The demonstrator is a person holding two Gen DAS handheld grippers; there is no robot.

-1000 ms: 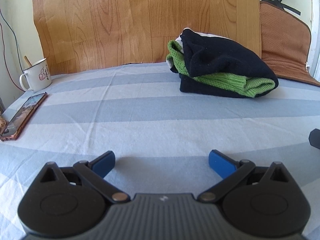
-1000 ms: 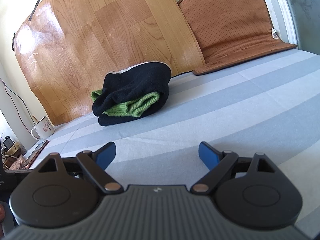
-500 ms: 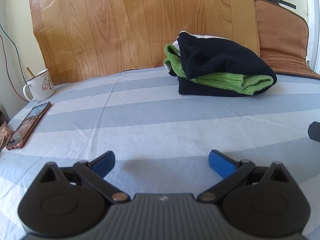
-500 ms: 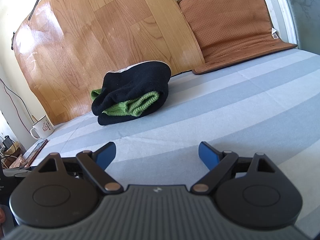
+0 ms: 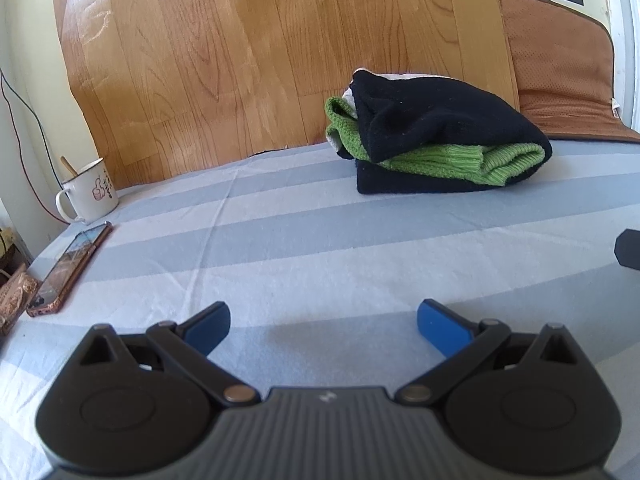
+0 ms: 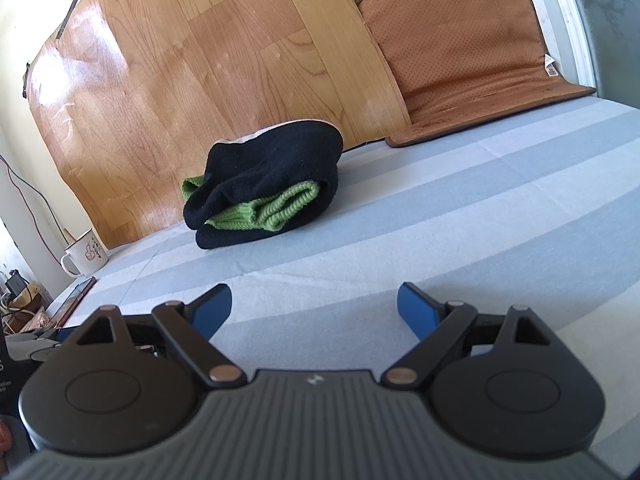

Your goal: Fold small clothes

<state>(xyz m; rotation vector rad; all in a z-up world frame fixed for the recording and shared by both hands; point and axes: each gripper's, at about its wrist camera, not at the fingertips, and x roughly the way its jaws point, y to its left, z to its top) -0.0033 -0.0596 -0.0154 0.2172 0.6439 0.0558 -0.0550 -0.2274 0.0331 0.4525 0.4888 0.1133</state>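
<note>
A folded bundle of clothes (image 5: 436,136), black knit wrapped around a green knit piece with a sliver of white on top, lies on the blue-and-white striped sheet (image 5: 320,248) near the back wall. The same bundle (image 6: 264,192) appears left of centre in the right wrist view. My left gripper (image 5: 323,320) is open and holds nothing, well short of the bundle. My right gripper (image 6: 315,304) is open too, its blue pads (image 6: 416,312) wide apart, low over the sheet (image 6: 440,232).
A white enamel mug (image 5: 90,192) with a stick in it stands at the back left, and a phone (image 5: 68,270) lies beside it near the bed's left edge. A wood-pattern board (image 5: 280,52) and a brown mat (image 6: 464,48) lean against the wall.
The left wrist view has tilted down and swung a little, so the bundle sits lower in frame. The right gripper has barely moved. Both stay open.
</note>
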